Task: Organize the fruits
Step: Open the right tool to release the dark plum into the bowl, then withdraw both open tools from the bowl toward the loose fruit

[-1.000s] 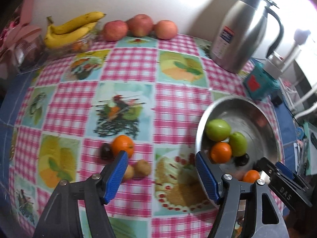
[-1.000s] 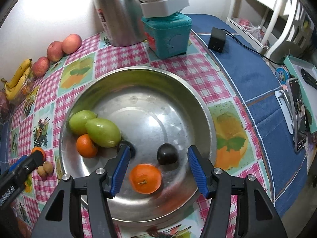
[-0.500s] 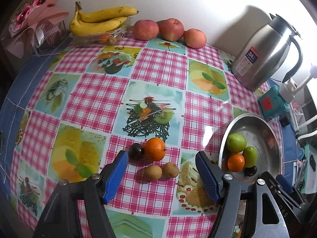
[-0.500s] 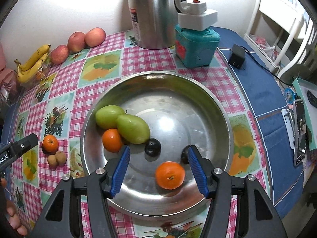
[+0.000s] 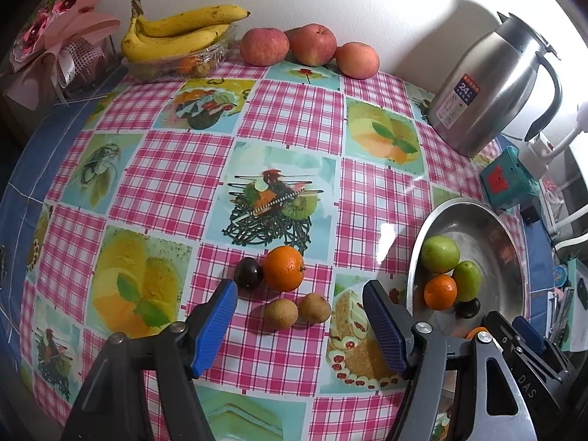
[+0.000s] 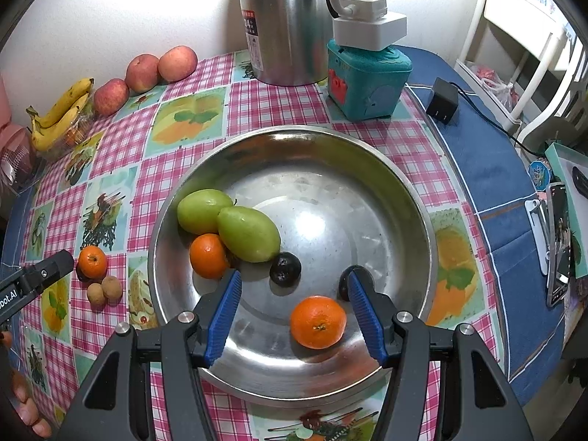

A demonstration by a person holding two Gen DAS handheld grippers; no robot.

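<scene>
A steel bowl holds two green fruits, two oranges and two dark plums. My right gripper is open and empty above the bowl's near side. On the tablecloth to the left lie an orange, a dark plum and two small brown fruits. My left gripper is open and empty, hovering just in front of these. The bowl shows at the right of the left wrist view.
Bananas in a clear tray and three apples stand along the back wall. A steel thermos jug, a teal box with a white plug, a black adapter and phones are at the right.
Both grippers have pulled back and up from the table. The left view has swung left onto the loose fruits. The fruit in the bowl has rolled a little.
</scene>
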